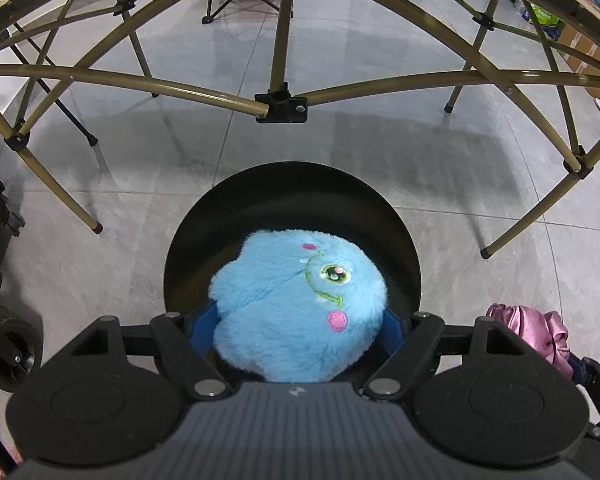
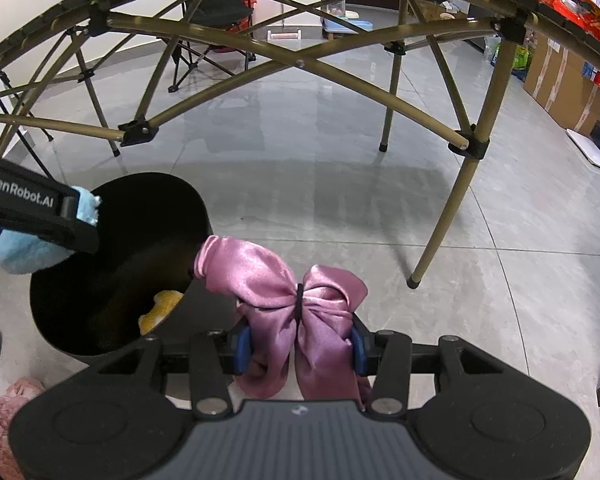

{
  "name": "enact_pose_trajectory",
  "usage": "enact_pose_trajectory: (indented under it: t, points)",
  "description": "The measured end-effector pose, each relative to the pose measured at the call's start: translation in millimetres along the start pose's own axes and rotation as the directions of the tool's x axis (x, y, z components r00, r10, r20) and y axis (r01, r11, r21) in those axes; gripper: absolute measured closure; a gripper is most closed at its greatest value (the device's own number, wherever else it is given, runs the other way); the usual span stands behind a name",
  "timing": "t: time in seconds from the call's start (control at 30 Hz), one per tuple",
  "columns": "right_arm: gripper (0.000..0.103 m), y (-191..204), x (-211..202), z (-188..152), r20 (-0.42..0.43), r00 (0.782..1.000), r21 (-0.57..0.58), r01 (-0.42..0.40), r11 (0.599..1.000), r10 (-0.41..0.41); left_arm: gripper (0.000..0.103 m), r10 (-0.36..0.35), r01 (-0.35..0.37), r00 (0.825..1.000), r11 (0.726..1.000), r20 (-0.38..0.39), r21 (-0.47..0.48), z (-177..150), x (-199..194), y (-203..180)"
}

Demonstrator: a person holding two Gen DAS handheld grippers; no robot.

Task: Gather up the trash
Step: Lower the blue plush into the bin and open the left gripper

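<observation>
My left gripper has its blue fingers clamped on either side of a blue plush toy, embroidered face up. It hangs directly over the mouth of the round black bin, which stands on the grey tiled floor.

My right gripper has its fingers pinched on a pink satin bow, gathered at its middle by a dark band. The bow sits just right of the bin, its left loop reaching over the rim. In the right wrist view my left gripper comes in from the left over the far side of the bin with the blue plush showing around it.

Inside the bin, near side, a yellow-orange item; too dark to identify.

Beyond the bin on the far side, the bronze folding legs of the tabletop frame. Pink fuzzy fabric at near left.
</observation>
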State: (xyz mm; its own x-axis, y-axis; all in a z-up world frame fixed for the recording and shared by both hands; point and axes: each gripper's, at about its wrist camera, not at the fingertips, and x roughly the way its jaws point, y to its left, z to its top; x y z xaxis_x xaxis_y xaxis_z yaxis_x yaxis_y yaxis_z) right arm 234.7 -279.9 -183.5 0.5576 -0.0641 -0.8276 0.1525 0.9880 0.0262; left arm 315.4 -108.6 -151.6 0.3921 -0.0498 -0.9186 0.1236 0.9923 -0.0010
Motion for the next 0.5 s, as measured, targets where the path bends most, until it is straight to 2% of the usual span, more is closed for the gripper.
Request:
enact_pose_trajectory:
  t: [0.23,0.33,0.37,0.5]
  points:
    - [0.058,2.0,1.9,-0.2,-0.005,1.000,-0.005,0.005,1.000,-0.005,0.022,-0.001,0.001,1.000,1.000,-0.008,-0.012,3.6,3.7,-1.8]
    - [0.058,1.0,2.1,-0.6,-0.006,1.000,-0.004,0.006,1.000,-0.006,0.010,0.007,-0.007,1.000,1.000,-0.008,-0.012,3.8,3.7,-2.5]
    - [0.058,0.7,2.2,-0.3,-0.007,1.000,-0.003,0.006,1.000,-0.006,0.000,0.010,-0.010,1.000,1.000,-0.008,-0.014,4.1,3.8,-2.8]
    - [0.058,0.5,2.2,-0.4,-0.006,1.000,-0.003,0.005,1.000,-0.005,0.000,0.026,-0.026,1.000,1.000,-0.003,-0.017,4.3,3.0,-3.1]
